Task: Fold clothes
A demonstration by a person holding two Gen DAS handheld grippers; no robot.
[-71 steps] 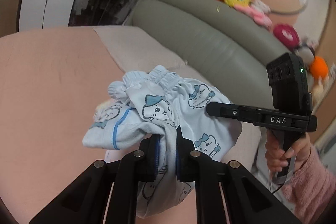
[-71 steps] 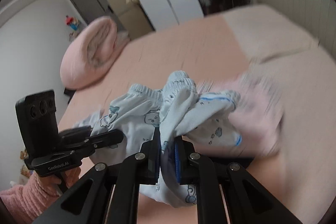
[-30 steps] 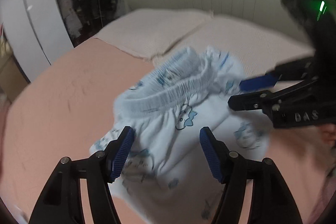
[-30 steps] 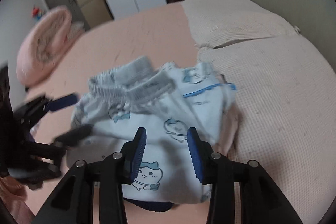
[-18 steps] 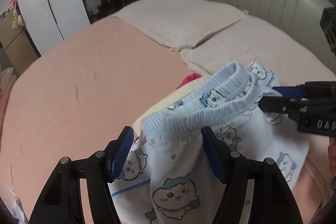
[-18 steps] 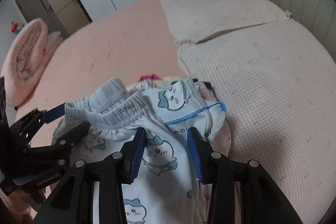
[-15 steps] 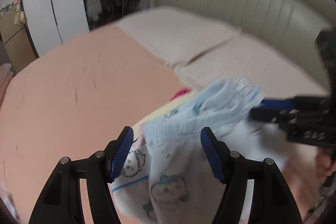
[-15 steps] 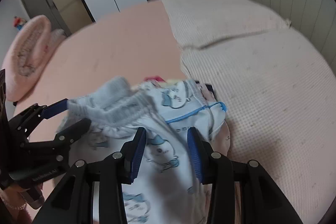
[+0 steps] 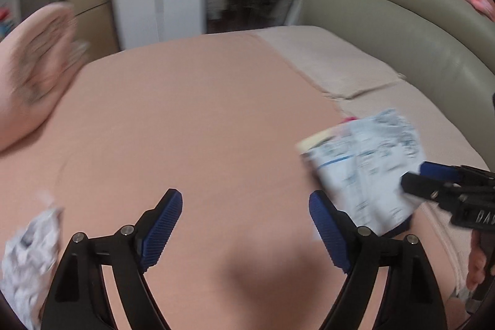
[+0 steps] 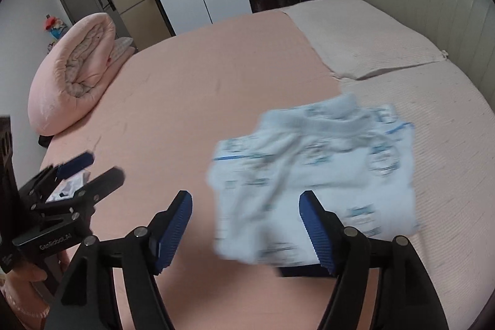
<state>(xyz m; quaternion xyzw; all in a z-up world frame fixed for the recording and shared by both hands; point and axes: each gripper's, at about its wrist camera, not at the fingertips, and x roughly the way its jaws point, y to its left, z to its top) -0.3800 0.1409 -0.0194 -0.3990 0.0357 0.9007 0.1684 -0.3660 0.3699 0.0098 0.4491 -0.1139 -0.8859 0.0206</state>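
Observation:
The folded light-blue cartoon-print pants [image 10: 315, 172] lie on a small pile at the edge of the beige pillow area, with a dark blue piece [image 10: 297, 271] under them. My right gripper [image 10: 244, 225] hovers just in front of them. Its jaws are opening and the pads touch no cloth. My left gripper [image 9: 246, 225] is over bare pink sheet, its jaws opening with nothing between them. From there the pants [image 9: 362, 172] are at the right, beside the right gripper [image 9: 416, 177]. The left gripper [image 10: 96, 169] shows at far left in the right wrist view.
A crumpled white patterned garment [image 9: 27, 255] lies at the lower left on the pink sheet [image 9: 201, 119]. A rolled pink duvet [image 10: 74, 70] sits at the bed's far left. Beige pillows [image 10: 371, 36] and a padded headboard [image 9: 402, 30] are at the right. Wardrobes stand behind.
Both grippers let go of the pants, which now lie on the pile. Both swung left and away from them, and their jaws stand wider.

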